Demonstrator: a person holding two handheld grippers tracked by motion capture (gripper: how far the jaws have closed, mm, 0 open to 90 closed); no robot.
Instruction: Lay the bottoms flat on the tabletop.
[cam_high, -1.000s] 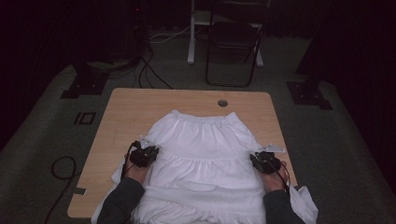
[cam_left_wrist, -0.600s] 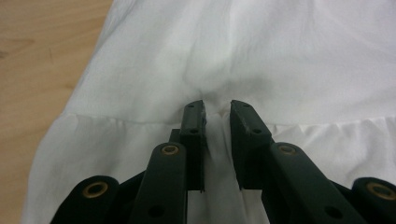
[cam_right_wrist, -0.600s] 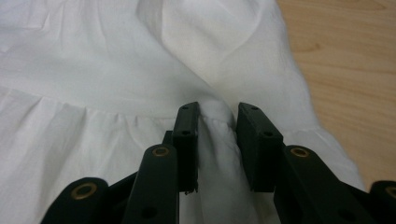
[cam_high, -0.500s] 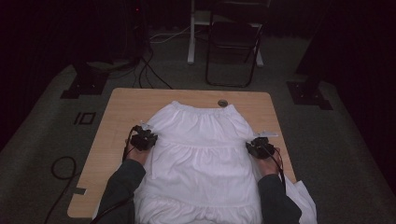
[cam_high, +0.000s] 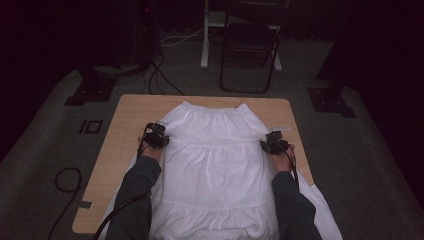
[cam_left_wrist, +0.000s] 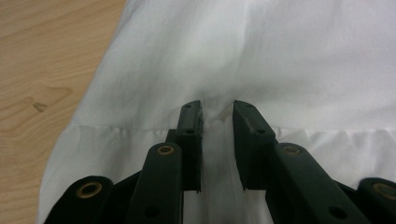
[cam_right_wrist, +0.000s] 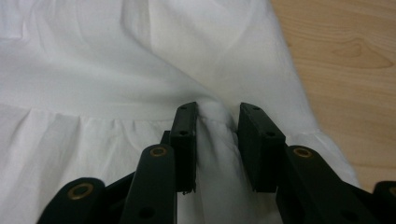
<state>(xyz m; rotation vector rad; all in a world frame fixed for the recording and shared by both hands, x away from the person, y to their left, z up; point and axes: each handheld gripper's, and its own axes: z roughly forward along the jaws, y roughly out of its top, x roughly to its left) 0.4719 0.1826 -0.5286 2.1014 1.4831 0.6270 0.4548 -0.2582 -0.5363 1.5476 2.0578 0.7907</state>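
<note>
- High view: found white skirt (cam_high: 215, 165) spread lengthwise on the wooden table (cam_high: 125, 115), waistband toward the far edge, hem hanging off the near one.
- Pinched the cloth at both side edges by the upper seam, left gripper (cam_high: 159, 131) on one flank, right gripper (cam_high: 272, 140) on the other.
- Left gripper view: kept a narrow gap with a puckered fold of skirt between the tips; had just been opening, the hold apparently loosening.
- Right gripper view: stood narrow too, with a ridge of fabric bunched between the pads.
- Judged the step as sliding and smoothing the skirt up the table. Best done with both hands level and advancing evenly, cloth kept taut across, and release only once the panel lay flat, to avoid leaving pinched ridges.
- Against a second earlier: had carried both grippers farther up the table, drawn the waistband closer to the far edge, and pulled more of the lower tiers onto the wood.
</note>
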